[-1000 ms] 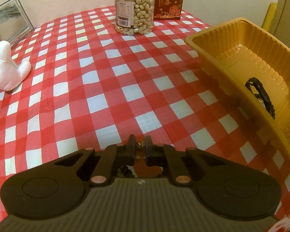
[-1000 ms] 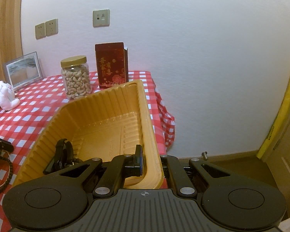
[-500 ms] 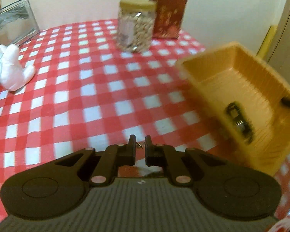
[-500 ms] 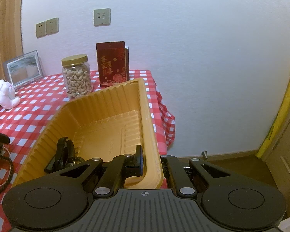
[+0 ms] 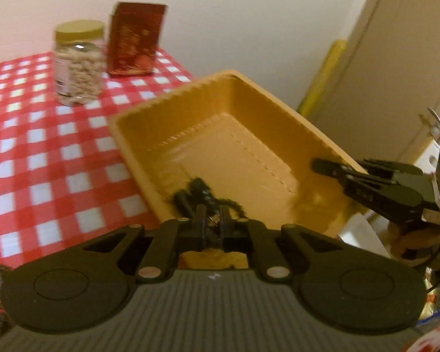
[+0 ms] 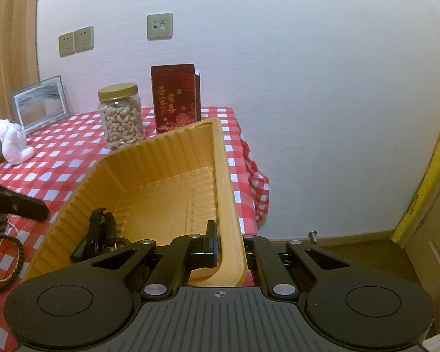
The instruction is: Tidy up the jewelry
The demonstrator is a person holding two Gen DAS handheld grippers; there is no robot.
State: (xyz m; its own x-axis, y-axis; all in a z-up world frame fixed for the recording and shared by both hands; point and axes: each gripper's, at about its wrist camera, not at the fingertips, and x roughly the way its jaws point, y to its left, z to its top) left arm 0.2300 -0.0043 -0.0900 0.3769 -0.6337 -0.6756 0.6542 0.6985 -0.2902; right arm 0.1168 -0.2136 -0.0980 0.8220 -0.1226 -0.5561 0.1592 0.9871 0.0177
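Here the left gripper had its two fingers pressed nearly together on a small metal piece of jewelry, too blurred in its own view to name, and in the right wrist view strings of beads hung below its finger, a dark strand and a pale one, dangling over the checked surface. The relation that mattered was between that hanging load and the yellow tray: the tray lay straight ahead of and slightly below the left gripper, its near left wall just in front of the fingertips and its long axis running away from them toward the far end of the surface. A dark bracelet already rested in the tray's near corner, just ahead of the left gripper's tips and a little left of the right gripper's inner finger. The right gripper was clamped on the tray's right wall, one finger inside and one outside, so it appeared to be steadying the tray rather than carrying anything. The left gripper was therefore the one nearer the drop point and the only one free to deliver. Judging from this, the beads would need to travel forward and to the left gripper's right, over the ribbed wall, high enough that the dangling loops cleared the rim before the fingers parted.
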